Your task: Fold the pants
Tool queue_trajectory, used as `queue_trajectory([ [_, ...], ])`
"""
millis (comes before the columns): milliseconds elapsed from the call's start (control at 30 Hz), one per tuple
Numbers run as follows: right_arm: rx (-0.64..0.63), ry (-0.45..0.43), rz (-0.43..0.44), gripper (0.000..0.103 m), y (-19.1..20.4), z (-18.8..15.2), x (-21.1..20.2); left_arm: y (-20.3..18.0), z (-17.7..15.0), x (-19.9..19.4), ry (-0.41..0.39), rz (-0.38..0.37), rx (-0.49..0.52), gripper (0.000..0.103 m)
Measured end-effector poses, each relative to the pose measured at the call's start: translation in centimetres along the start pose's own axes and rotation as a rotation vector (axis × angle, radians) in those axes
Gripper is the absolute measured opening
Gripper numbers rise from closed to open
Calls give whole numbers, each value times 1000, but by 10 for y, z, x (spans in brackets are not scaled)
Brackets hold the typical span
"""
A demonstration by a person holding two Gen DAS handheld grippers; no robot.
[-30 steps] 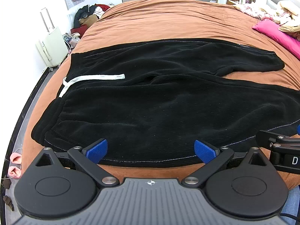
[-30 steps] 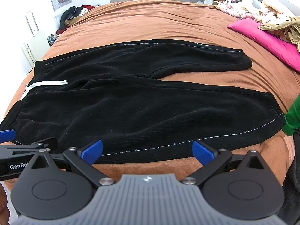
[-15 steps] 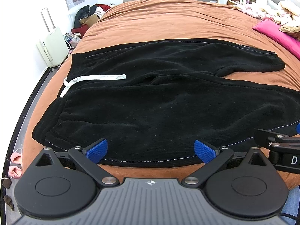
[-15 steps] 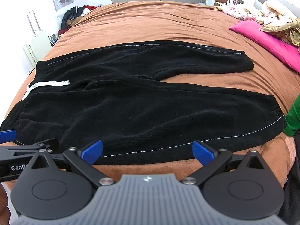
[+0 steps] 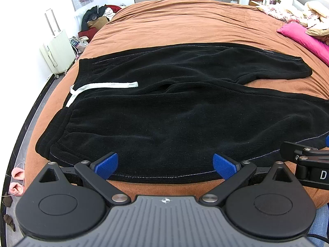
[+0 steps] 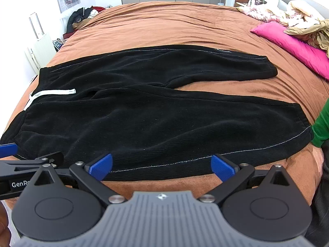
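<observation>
Little has moved since the earlier frames: both tools have crept only slightly toward the bed, and the cloth lies as it did. Nearest, the left gripper [image 5: 165,162] hangs with its blue-padded fingers spread wide and empty, and the right gripper [image 6: 161,164] beside it is likewise wide apart and holds nothing; each shows at the edge of the other's view, so they sit close, side by side. Just ahead of both sets of fingertips runs the near outer seam of the black corduroy-like pants [image 5: 174,123], spread flat on the rust-brown bedspread [image 5: 185,26]. Their long axis lies crosswise to the tools: waistband off to the left, cuffs off to the right. So the left gripper is the nearer to the waistband end with its white drawstring [image 5: 102,86], and the right gripper is the nearer to the near leg's cuff [image 6: 302,131]. Beyond the near leg, the far leg runs parallel, splitting away toward its cuff. My judgement is that each tool would pinch the near seam and carry it forward over the far leg. Farthest right lies a bright pink pillow [image 6: 292,45].
</observation>
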State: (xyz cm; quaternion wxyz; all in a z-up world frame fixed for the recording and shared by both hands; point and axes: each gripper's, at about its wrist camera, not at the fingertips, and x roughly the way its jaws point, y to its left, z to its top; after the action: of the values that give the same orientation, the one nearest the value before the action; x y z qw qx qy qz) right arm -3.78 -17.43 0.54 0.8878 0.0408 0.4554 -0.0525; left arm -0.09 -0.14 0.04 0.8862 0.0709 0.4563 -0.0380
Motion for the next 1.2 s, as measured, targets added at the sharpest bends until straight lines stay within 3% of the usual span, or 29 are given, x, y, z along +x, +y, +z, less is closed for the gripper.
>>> queue_trajectory([
  [1200,5,-2,-6,98,2,1,-1,2,-1,-2,-3,-4,-4,103],
])
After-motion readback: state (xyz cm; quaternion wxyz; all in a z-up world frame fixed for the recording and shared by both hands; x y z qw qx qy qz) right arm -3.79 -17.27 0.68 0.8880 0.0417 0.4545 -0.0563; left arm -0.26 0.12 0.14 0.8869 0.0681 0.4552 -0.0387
